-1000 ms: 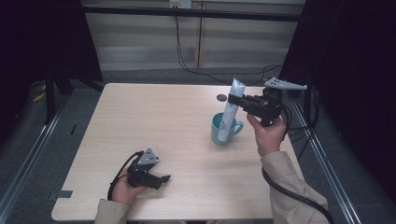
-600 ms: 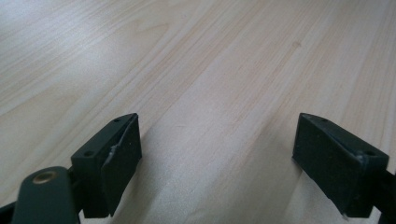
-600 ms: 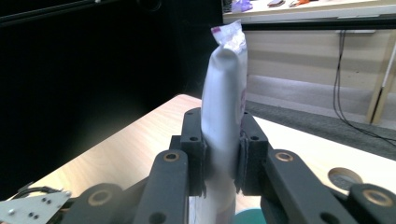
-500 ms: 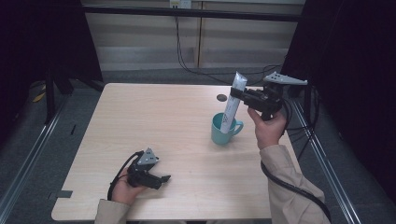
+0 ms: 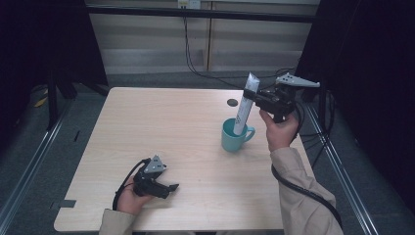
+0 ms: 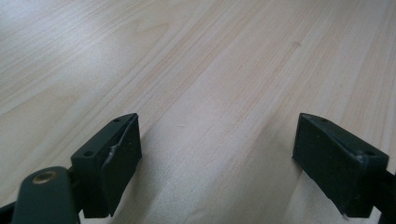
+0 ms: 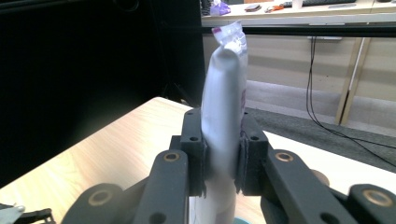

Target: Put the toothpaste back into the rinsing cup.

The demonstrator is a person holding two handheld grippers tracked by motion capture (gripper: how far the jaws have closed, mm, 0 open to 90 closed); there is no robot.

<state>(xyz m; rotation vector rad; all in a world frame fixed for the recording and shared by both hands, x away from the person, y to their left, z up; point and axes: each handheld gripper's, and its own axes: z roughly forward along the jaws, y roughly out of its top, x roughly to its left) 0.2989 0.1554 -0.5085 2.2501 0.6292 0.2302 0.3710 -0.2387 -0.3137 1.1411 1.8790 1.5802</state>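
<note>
Right gripper (image 5: pixel 250 96) clamped on tube (image 5: pixel 243 108), now lifted higher, tip barely in mug (image 5: pixel 235 137), nearly out; left gripper (image 5: pixel 169 188) open, idle on table (image 5: pixel 161 117)

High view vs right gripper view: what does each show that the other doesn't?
High view alone: the whole teal mug with the white tube's lower end down inside it, the left gripper low over the table near the front edge, and a dark round spot on the wood.

Right gripper view alone: the black fingers pressed against both sides of the tube, and its crimped end with a purple mark pointing up.

Shared: the right gripper shut on the tube, the pale wooden tabletop, and cables by the far wall.
</note>
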